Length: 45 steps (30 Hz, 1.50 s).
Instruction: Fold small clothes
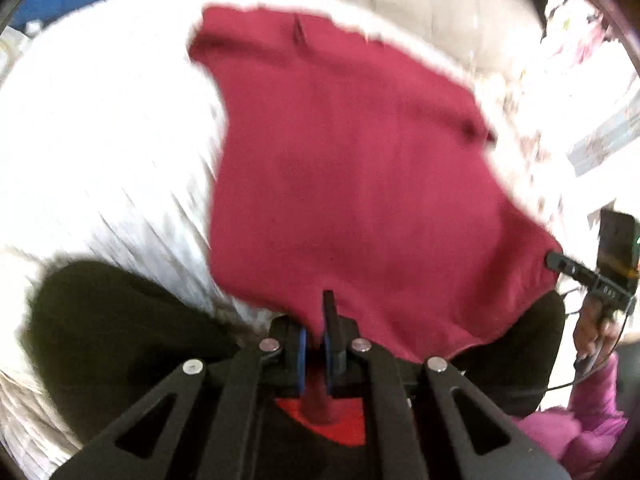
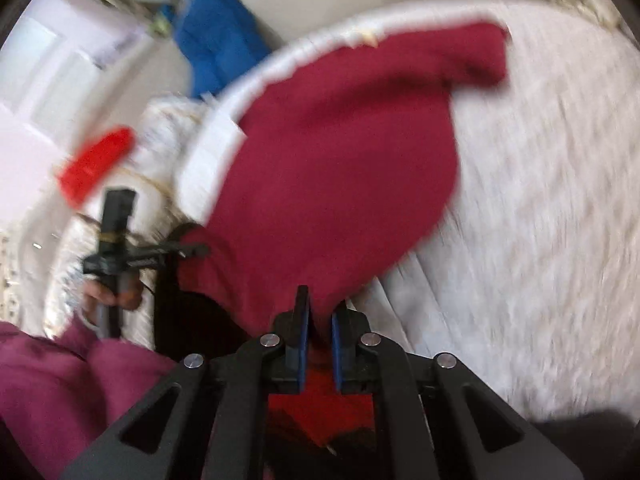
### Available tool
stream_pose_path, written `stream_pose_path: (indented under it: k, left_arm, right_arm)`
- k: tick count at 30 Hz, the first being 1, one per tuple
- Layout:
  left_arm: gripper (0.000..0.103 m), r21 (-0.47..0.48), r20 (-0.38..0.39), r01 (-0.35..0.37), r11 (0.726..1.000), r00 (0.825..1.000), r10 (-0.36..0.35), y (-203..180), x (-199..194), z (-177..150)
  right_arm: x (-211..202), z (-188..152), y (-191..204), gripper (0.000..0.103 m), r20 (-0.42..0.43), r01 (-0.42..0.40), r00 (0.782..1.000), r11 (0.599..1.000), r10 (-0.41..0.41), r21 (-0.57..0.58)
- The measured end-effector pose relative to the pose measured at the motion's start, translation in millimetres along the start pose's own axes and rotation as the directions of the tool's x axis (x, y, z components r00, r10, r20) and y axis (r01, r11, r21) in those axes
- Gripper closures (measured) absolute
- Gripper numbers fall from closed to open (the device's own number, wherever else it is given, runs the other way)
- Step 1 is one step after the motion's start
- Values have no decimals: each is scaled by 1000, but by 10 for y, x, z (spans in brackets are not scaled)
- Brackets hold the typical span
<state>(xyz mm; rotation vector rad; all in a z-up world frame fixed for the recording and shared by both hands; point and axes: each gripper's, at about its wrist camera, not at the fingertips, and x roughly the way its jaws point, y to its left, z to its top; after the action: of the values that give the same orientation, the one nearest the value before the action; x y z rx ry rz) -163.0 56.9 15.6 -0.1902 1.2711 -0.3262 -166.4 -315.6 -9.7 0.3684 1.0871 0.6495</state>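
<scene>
A dark red garment (image 1: 352,168) lies spread on a white quilted surface (image 1: 100,140), with its near hem lifted. My left gripper (image 1: 316,332) is shut on that hem, and red cloth is pinched between its blue pads. Along the same hem to the right, my right gripper (image 1: 560,262) bites the garment's corner. In the right wrist view the garment (image 2: 340,168) reaches away to a sleeve at the upper right. The right gripper (image 2: 320,320) is shut on the cloth there. The left gripper (image 2: 192,250) grips the hem at the left. Both views are motion-blurred.
A black cloth (image 1: 100,340) lies at the near edge of the white surface (image 2: 540,200). The person's magenta sleeve (image 2: 60,392) and hand (image 2: 112,292) are at the lower left. Beyond the edge are a blue object (image 2: 216,40) and a red object (image 2: 96,164).
</scene>
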Motion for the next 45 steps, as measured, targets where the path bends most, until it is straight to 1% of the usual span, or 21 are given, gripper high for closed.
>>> stream_pose_path:
  k: [2, 4, 9, 12, 16, 19, 20, 22, 24, 25, 27, 28, 29, 30, 32, 34, 37, 40, 42, 43, 45]
  left_arm:
    - [97, -18, 87, 25, 1000, 996, -23, 43, -261, 203]
    - [97, -24, 159, 43, 999, 987, -39, 71, -438, 463]
    - [97, -27, 286, 32, 999, 958, -22, 101, -551, 1154]
    - [97, -54, 309, 29, 998, 951, -10, 106, -297, 1701]
    - [97, -106, 295, 25, 994, 955, 7, 374, 142, 2267]
    - [96, -98, 292, 35, 995, 956, -5, 494, 394, 2483]
    - [95, -89, 293, 45, 995, 956, -17, 524, 465, 2548]
    - [84, -69, 286, 76, 995, 957, -53, 558, 525, 2614]
    - [55, -56, 288, 108, 993, 954, -88, 557, 481, 2663]
    - [49, -45, 293, 122, 992, 951, -104, 540, 427, 2656]
    - [23, -22, 359, 79, 997, 931, -65, 489, 270, 2638]
    - [19, -15, 397, 48, 999, 917, -38, 464, 197, 2612]
    - [17, -6, 425, 28, 1000, 905, -23, 435, 143, 2586]
    - [17, 4, 431, 22, 1000, 902, -22, 410, 132, 2571]
    - [17, 2, 399, 10, 1000, 917, -10, 380, 236, 2577]
    - [17, -20, 345, -42, 999, 938, 46, 374, 485, 2617]
    - [17, -53, 251, -172, 984, 951, 179, 434, 961, 2712]
    - [23, -95, 149, -224, 970, 960, 236, 612, 1300, 2757]
    - [24, -100, 165, -214, 972, 959, 228, 647, 1283, 2734]
    - [24, -97, 181, -212, 972, 957, 227, 640, 1237, 2717]
    - [24, -94, 206, -215, 972, 951, 231, 629, 1154, 2682]
  right_arm:
    - [-157, 203, 19, 103, 78, -61, 995, 998, 60, 8]
    - [-288, 455, -31, 103, 177, -103, 980, 994, 96, 27]
    - [-237, 1082, -261, 103, 304, -88, 951, 991, 52, 106]
    - [-65, 1489, -394, 103, 327, -74, 945, 985, 20, 153]
    - [234, 1985, -595, 103, 330, -35, 943, 977, -37, 210]
    - [503, 2261, -845, 103, 303, -3, 950, 964, -81, 265]
    - [608, 2334, -933, 103, 294, 34, 948, 957, -123, 289]
    - [635, 2389, -1016, 73, 308, 89, 933, 948, -187, 305]
    - [460, 2332, -1039, 72, 379, 87, 901, 945, -210, 315]
    - [368, 2308, -1052, 72, 401, 67, 895, 947, -196, 313]
    - [259, 2214, -995, 72, 411, 41, 897, 959, -159, 282]
    - [254, 2173, -939, 72, 399, 58, 903, 965, -160, 256]
    - [302, 2142, -865, 72, 373, 98, 911, 971, -176, 218]
    - [346, 2123, -835, 73, 357, 120, 916, 973, -185, 196]
    - [592, 2170, -762, 73, 297, 175, 931, 974, -211, 141]
    - [848, 2266, -750, 73, 241, 253, 930, 959, -277, 128]
    - [1206, 2465, -934, 75, 205, 355, 903, 924, -378, 141]
    - [1261, 2590, -1028, 78, 204, 376, 891, 912, -405, 165]
    - [1110, 2568, -928, 78, 226, 364, 892, 918, -392, 156]
    - [1015, 2538, -879, 76, 248, 372, 883, 916, -399, 150]
    - [857, 2484, -836, 69, 277, 448, 837, 882, -472, 150]
